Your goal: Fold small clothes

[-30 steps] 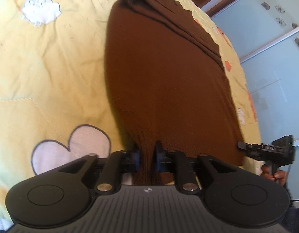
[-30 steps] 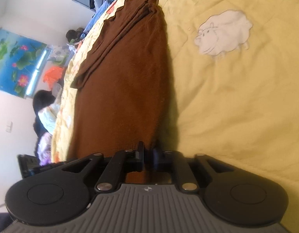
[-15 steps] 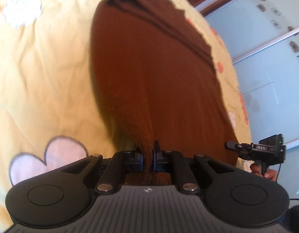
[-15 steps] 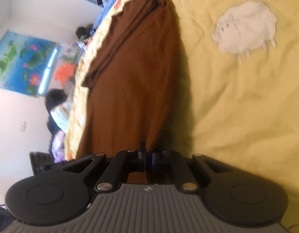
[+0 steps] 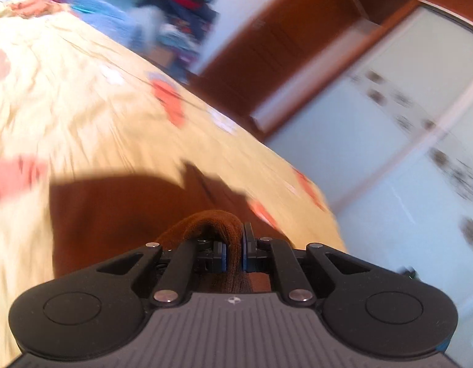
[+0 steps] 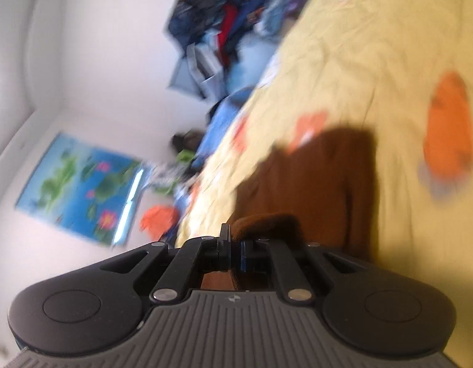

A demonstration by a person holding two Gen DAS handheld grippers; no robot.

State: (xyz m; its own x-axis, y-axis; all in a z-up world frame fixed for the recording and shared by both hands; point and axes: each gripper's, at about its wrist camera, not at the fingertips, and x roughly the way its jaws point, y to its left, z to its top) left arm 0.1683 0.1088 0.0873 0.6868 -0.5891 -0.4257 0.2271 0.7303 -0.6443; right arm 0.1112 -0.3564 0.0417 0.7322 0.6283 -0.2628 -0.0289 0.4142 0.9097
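Observation:
A brown knit garment (image 5: 119,208) lies on a yellow patterned bedspread (image 5: 67,107). My left gripper (image 5: 233,251) is shut on a bunched edge of it, which loops over the left finger. In the right wrist view the same garment (image 6: 322,184) lies on the bedspread (image 6: 374,61), and my right gripper (image 6: 234,253) is shut on another edge of it. Both views are blurred by motion. Only the far part of the garment shows beyond each gripper.
A wooden door (image 5: 282,46) and pale sliding wardrobe panels (image 5: 405,153) stand beyond the bed's right edge. A pile of clothes (image 6: 230,36) lies past the far end of the bed. A blue poster (image 6: 79,187) hangs on the white wall.
Both grippers have lifted and carried the held edges forward toward the far end of the garment. Much less brown cloth shows ahead, and the room beyond the bed has come into view.

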